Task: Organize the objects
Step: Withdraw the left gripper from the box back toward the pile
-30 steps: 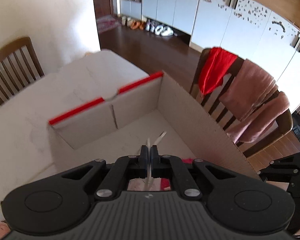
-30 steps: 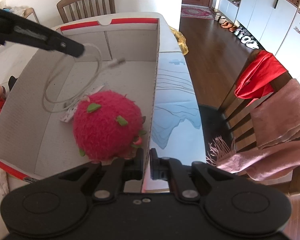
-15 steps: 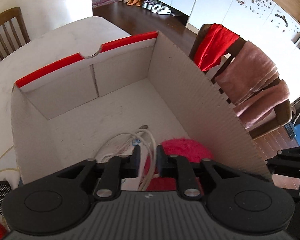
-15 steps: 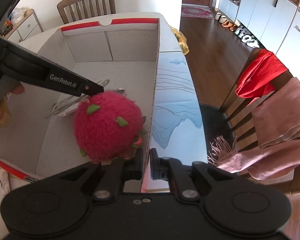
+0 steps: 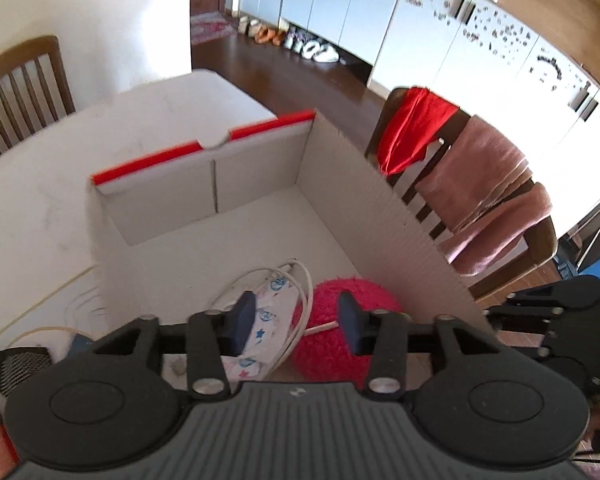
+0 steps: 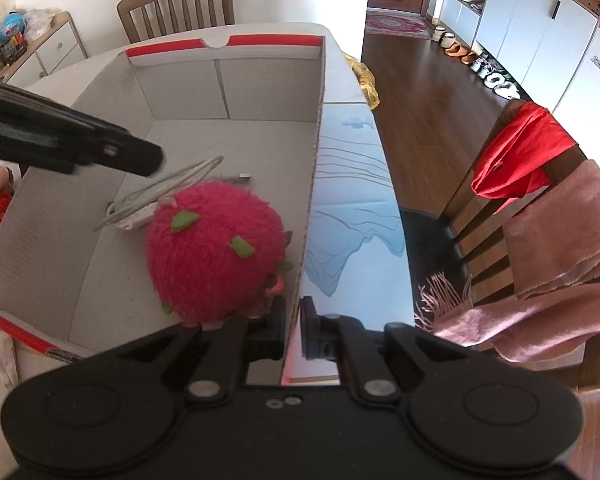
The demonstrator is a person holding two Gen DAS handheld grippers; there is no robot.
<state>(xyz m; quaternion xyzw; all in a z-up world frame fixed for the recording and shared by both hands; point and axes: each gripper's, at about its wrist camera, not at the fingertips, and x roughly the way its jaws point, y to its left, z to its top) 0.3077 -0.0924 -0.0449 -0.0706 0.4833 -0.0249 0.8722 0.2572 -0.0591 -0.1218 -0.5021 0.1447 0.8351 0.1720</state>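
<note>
White marble-look surface carries an open cardboard box, with chairs and a cabinet wall behind. At the box's left side a coiled white cable lies on the floor over a small star-printed pouch, both just beside the red plush dragon fruit: things seem gathered here for tidy storage. Above them the left hand-held gripper has just been spreading its jaws and now stands about half apart with nothing between the pads, the cable lying free below. Further right, the right hand-held gripper pinches the box's right wall, likely to steady it.
</note>
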